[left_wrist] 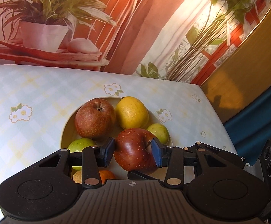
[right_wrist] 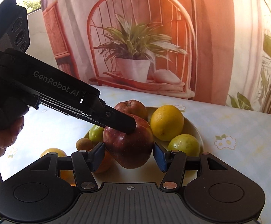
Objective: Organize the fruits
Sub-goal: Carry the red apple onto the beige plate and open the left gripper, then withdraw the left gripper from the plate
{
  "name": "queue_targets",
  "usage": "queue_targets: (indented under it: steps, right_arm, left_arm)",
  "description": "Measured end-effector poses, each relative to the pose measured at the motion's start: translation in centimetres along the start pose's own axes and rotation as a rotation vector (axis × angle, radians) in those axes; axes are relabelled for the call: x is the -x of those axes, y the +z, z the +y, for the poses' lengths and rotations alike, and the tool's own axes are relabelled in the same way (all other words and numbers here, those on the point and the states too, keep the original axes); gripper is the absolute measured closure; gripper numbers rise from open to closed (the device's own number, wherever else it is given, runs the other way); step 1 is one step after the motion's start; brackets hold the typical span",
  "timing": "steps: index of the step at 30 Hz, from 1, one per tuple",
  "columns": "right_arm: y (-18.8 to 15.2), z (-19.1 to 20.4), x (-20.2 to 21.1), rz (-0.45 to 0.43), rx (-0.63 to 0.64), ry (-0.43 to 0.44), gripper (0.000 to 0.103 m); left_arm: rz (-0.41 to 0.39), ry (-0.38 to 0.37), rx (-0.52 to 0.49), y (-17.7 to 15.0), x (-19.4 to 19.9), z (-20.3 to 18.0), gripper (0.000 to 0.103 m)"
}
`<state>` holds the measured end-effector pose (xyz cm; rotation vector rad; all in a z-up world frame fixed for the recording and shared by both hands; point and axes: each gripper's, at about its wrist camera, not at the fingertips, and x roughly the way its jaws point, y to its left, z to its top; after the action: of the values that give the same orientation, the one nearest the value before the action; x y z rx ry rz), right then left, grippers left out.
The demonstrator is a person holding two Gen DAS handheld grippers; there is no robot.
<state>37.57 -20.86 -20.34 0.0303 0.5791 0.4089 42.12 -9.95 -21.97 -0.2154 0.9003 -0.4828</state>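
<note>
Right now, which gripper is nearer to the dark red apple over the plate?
Left. The left gripper is shut on the dark red apple, pads on both its sides. The right gripper is open just before it, fingers not clearly touching.

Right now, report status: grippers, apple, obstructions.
Left gripper shut on dark red apple above plate. Right gripper open, straddling it. Lemon, green fruit crowd behind.
</note>
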Motion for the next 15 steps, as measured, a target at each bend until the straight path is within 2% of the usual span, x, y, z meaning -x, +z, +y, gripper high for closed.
queue_targets:
  steps: [9,15]
  right_arm:
    - [-0.2,-1.2,-1.8,0.012,-0.020,-0.013,0.051]
    - [-0.4,-1.3,-1.8,-0.002,-0.044,-0.010,0.050]
  left_arm:
    - [0.027,0.006,-0.004,0.9,-1.4,0.4,0.059]
    - [-0.040,-0.006,0.010,1.1,0.7,1.0,0.059]
